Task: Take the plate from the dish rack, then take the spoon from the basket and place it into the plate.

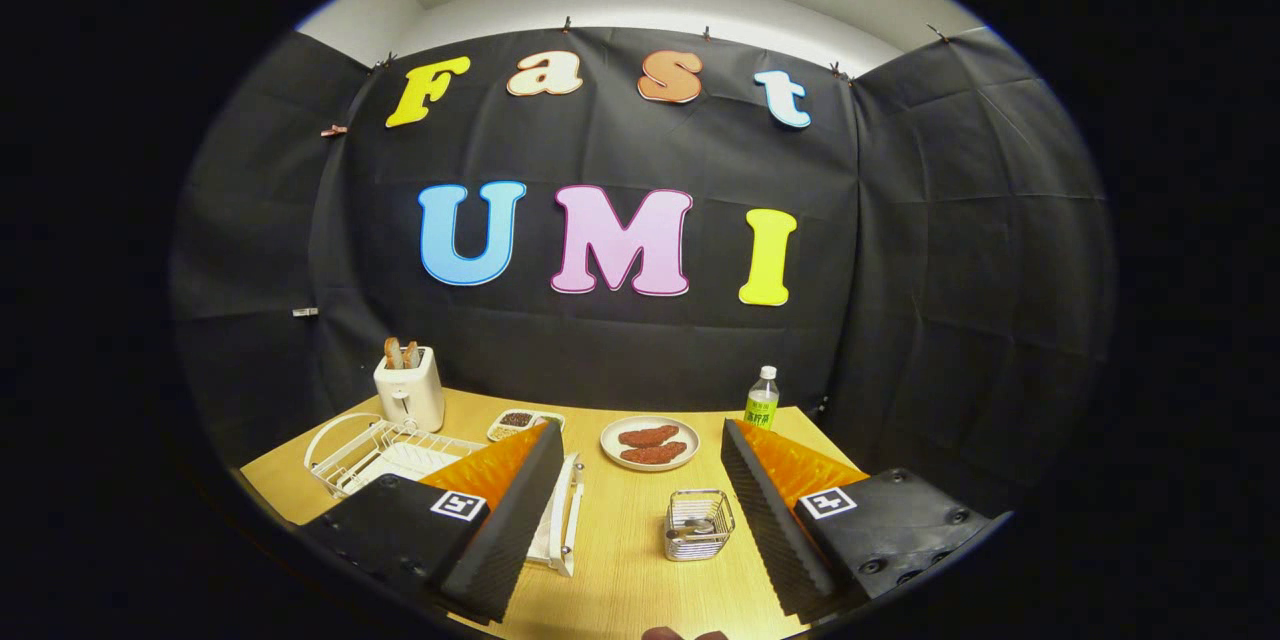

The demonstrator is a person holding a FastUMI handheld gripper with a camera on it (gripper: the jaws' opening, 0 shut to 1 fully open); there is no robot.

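Tool spread wide above the tabletop, holding nothing, with the dish rack and spoon basket ahead.

The white wire dish rack (390,455) sits just ahead of the tool's (640,510) left finger and partly behind it; whether a plate stands in it cannot be told, since the finger hides much of the rack. The small wire basket (698,524) stands between the two fingers, nearer the right one, with something metallic lying in it, too small to name for sure. Beyond the basket, between the fingertips, a round plate (650,442) carries two reddish-brown pieces of food. Farther out, a white toaster (410,388) with bread in its slots stands beyond the rack, a small dish (520,422) lies beside it, and a green-labelled bottle (762,398) stands beyond the right fingertip on the wooden tabletop (620,560).
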